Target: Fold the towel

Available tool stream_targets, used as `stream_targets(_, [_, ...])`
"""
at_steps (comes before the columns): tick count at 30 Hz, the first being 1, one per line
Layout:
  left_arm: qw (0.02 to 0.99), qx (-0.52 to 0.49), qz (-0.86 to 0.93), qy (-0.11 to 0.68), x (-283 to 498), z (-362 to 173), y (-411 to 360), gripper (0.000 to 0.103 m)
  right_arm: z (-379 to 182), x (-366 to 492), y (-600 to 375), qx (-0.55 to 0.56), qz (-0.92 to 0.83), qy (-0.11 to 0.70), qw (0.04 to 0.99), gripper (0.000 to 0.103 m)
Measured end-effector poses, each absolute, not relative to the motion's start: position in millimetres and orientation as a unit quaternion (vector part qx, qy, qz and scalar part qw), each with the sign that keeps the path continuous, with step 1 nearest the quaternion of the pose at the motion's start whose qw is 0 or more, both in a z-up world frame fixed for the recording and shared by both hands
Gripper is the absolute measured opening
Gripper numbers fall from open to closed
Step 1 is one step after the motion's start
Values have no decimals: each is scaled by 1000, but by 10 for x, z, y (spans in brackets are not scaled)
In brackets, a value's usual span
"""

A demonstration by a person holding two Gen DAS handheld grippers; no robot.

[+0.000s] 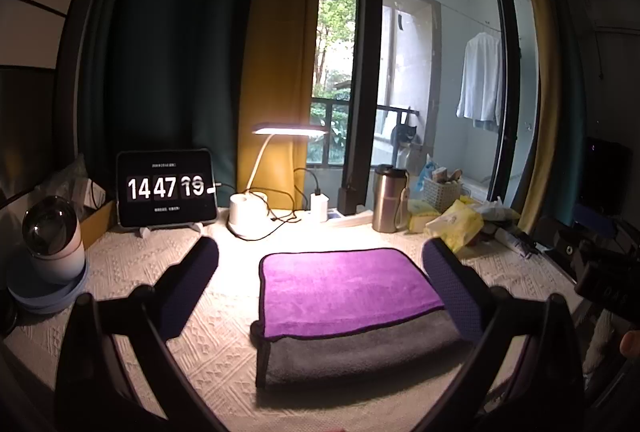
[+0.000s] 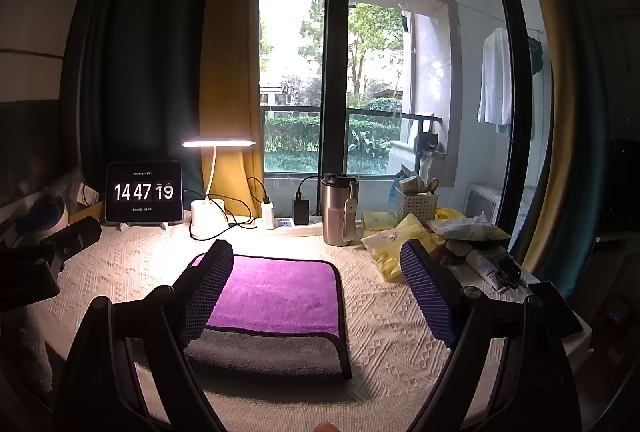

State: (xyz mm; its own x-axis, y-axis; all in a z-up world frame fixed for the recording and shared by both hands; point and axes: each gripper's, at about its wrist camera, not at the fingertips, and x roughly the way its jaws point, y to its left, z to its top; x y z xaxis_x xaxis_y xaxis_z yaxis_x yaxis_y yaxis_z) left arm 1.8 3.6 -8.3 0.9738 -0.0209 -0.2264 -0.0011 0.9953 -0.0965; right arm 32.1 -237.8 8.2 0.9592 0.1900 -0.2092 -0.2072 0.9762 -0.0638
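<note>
A folded towel (image 1: 344,296), purple on top with a grey layer showing at its near edge, lies flat on the cream textured tablecloth (image 1: 152,264). My left gripper (image 1: 320,256) is open and empty, held above the table with the towel between its fingers in view. In the right wrist view the towel (image 2: 276,296) lies to the left of centre. My right gripper (image 2: 316,260) is open and empty, its left finger (image 2: 208,288) over the towel's left edge. The left gripper's body shows at the far left of the right wrist view (image 2: 48,256).
At the back stand a tablet clock (image 1: 166,188), a lit desk lamp (image 1: 248,208), chargers on a power strip (image 2: 296,220), a steel tumbler (image 1: 388,198), yellow packets (image 1: 456,224) and a basket (image 2: 416,204). A round white device (image 1: 52,240) sits far left.
</note>
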Motion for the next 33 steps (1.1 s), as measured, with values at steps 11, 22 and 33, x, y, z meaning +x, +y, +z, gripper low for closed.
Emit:
stream_targets(11, [992, -49, -5, 115, 10, -82, 47, 103, 61, 316, -2374, -43, 101, 103, 989, 88])
stream_targets(22, [992, -48, -3, 115, 14, -87, 67, 103, 37, 307, -2364, -44, 101, 106, 988, 88])
stream_targets(33, [992, -49, -3, 114, 16, -84, 74, 103, 38, 309, -2364, -44, 102, 107, 988, 88])
